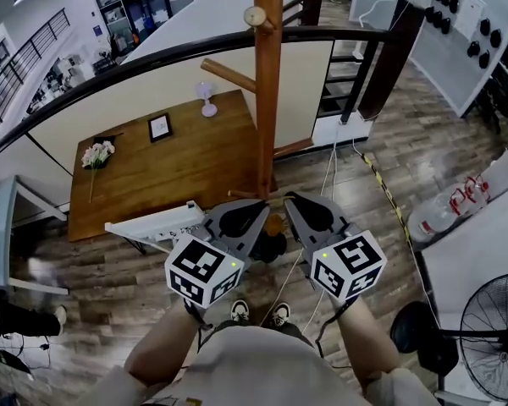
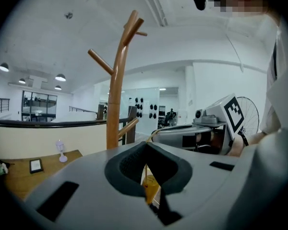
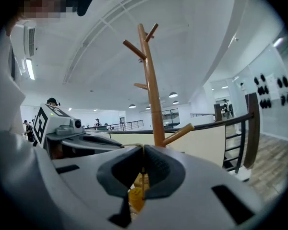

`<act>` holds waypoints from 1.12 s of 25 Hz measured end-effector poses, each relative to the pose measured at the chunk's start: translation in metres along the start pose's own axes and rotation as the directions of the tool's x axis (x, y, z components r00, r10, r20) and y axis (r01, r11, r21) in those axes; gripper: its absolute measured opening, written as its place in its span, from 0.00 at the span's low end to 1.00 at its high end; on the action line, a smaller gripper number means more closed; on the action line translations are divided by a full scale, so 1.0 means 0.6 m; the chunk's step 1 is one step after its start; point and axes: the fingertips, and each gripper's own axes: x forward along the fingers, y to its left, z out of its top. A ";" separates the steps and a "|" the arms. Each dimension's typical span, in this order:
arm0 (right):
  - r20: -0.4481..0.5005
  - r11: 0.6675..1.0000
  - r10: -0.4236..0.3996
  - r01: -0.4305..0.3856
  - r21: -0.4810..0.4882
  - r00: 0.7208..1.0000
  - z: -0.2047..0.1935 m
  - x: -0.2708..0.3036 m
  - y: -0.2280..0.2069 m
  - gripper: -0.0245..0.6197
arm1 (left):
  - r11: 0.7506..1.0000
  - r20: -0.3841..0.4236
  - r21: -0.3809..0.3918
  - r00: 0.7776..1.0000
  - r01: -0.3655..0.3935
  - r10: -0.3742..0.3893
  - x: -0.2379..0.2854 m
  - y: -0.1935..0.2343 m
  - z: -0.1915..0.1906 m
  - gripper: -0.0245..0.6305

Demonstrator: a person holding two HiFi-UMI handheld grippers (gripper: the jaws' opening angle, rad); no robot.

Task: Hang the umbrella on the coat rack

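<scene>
The jaws of the left gripper (image 2: 145,147) and of the right gripper (image 3: 143,150) are pressed together, each pinching the thin cord loop (image 2: 145,170) of the umbrella (image 1: 272,244). The umbrella hangs between and under them, yellow handle (image 3: 136,195) up, long axis toward the floor. The coat rack (image 1: 268,83) stands upright just ahead, with open floor at its right and the wooden bench (image 1: 152,176) at its left.

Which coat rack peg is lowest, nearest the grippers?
The peg slanting up to the right low on the coat rack post, just above the right gripper in its view; the other pegs branch off higher up.
</scene>
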 end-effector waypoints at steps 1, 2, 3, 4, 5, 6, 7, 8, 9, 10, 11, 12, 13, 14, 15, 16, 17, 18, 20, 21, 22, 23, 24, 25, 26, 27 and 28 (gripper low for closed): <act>-0.012 1.000 0.003 -0.002 0.012 1.000 -0.009 0.008 -0.005 0.05 | 1.000 -0.010 -0.018 1.000 -0.001 0.001 0.005 0.006 -0.009 0.04; -0.025 1.000 0.006 -0.006 0.023 1.000 -0.018 0.015 -0.010 0.05 | 1.000 -0.021 -0.031 1.000 -0.005 0.005 0.010 0.012 -0.018 0.04; -0.038 0.999 0.010 -0.009 0.032 0.999 -0.028 0.023 -0.014 0.05 | 0.999 -0.032 -0.040 0.999 -0.013 0.012 0.014 0.018 -0.027 0.04; -0.049 0.999 0.012 -0.010 0.038 0.999 -0.037 0.031 -0.018 0.05 | 0.999 -0.040 -0.050 0.999 -0.021 0.019 0.018 0.024 -0.037 0.04; -0.060 0.999 0.012 -0.010 0.041 0.998 -0.047 0.039 -0.022 0.05 | 0.997 -0.046 -0.067 0.999 -0.028 0.025 0.022 0.029 -0.046 0.04; -0.071 0.999 0.012 -0.009 0.043 0.997 -0.056 0.046 -0.026 0.05 | 0.995 -0.050 -0.090 0.998 -0.032 0.027 0.026 0.034 -0.056 0.04; -0.084 0.999 0.012 -0.008 0.046 0.996 -0.067 0.053 -0.030 0.05 | 0.993 -0.055 -0.114 0.998 -0.035 0.029 0.030 0.039 -0.066 0.04; -0.097 0.999 0.013 -0.008 0.050 0.995 -0.077 0.059 -0.034 0.05 | 0.991 -0.062 -0.132 0.998 -0.038 0.030 0.035 0.044 -0.076 0.04; -0.111 0.999 0.013 -0.007 0.054 0.994 -0.087 0.065 -0.039 0.05 | 0.989 -0.072 -0.144 0.997 -0.042 0.032 0.040 0.049 -0.086 0.04; -0.125 0.998 0.014 -0.007 0.057 0.992 -0.098 0.072 -0.043 0.05 | 0.987 -0.083 -0.156 0.996 -0.046 0.033 0.045 0.055 -0.096 0.04; -0.139 0.998 0.016 -0.008 0.061 0.990 -0.108 0.078 -0.048 0.05 | 0.984 -0.092 -0.173 0.995 -0.048 0.032 0.051 0.062 -0.105 0.04; -0.153 0.998 0.019 -0.009 0.065 0.988 -0.118 0.085 -0.053 0.05 | 0.980 -0.099 -0.193 0.995 -0.050 0.031 0.057 0.070 -0.114 0.04; -0.167 0.997 0.021 -0.010 0.070 0.986 -0.127 0.092 -0.057 0.05 | 0.976 -0.107 -0.211 0.994 -0.053 0.030 0.063 0.078 -0.123 0.04; -0.180 0.997 0.023 -0.009 0.077 0.983 -0.138 0.099 -0.061 0.05 | 0.974 -0.118 -0.221 0.992 -0.057 0.032 0.067 0.085 -0.133 0.04; -0.193 0.996 0.023 -0.007 0.085 0.981 -0.149 0.106 -0.064 0.05 | 0.972 -0.132 -0.225 0.991 -0.062 0.033 0.072 0.092 -0.143 0.04; -0.205 0.995 0.022 -0.002 0.096 0.979 -0.160 0.113 -0.068 0.05 | 0.971 -0.145 -0.228 0.989 -0.066 0.033 0.077 0.097 -0.154 0.04; -0.216 0.994 0.020 0.003 0.108 0.976 -0.170 0.119 -0.073 0.05 | 0.970 -0.158 -0.234 0.987 -0.068 0.031 0.082 0.102 -0.163 0.04; -0.225 0.993 0.019 0.008 0.119 0.974 -0.180 0.125 -0.077 0.05 | 0.967 -0.167 -0.244 0.986 -0.068 0.028 0.087 0.107 -0.172 0.04; -0.237 0.990 0.020 0.013 0.138 0.971 -0.194 0.135 -0.084 0.05 | 0.960 -0.177 -0.273 0.984 -0.071 0.023 0.097 0.115 -0.187 0.04; -0.241 0.989 0.021 0.015 0.145 0.970 -0.200 0.140 -0.086 0.05 | 0.955 -0.178 -0.288 0.984 -0.075 0.023 0.101 0.120 -0.192 0.04; -0.245 0.989 0.021 0.017 0.150 0.969 -0.205 0.145 -0.089 0.05 | 0.950 -0.178 -0.302 0.984 -0.078 0.024 0.104 0.126 -0.197 0.04; -0.249 0.988 0.022 0.017 0.155 0.968 -0.209 0.151 -0.091 0.05 | 0.946 -0.176 -0.315 0.984 -0.080 0.025 0.108 0.131 -0.201 0.04; -0.252 0.987 0.025 0.016 0.160 0.967 -0.213 0.156 -0.094 0.05 | 0.942 -0.175 -0.326 0.984 -0.081 0.025 0.111 0.136 -0.204 0.04; -0.254 0.986 0.030 0.013 0.165 0.967 -0.217 0.161 -0.097 0.05 | 0.939 -0.173 -0.334 0.985 -0.082 0.024 0.116 0.141 -0.208 0.04; -0.258 0.986 0.035 0.009 0.167 0.966 -0.221 0.166 -0.099 0.05 | 0.937 -0.173 -0.339 0.985 -0.083 0.025 0.120 0.145 -0.211 0.04; -0.264 0.986 0.040 0.005 0.169 0.964 -0.225 0.171 -0.101 0.05 | 0.936 -0.175 -0.341 0.984 -0.085 0.026 0.124 0.149 -0.215 0.04; -0.271 0.985 0.043 0.003 0.170 0.962 -0.230 0.176 -0.102 0.06 | 0.936 -0.178 -0.342 0.984 -0.087 0.027 0.128 0.153 -0.219 0.04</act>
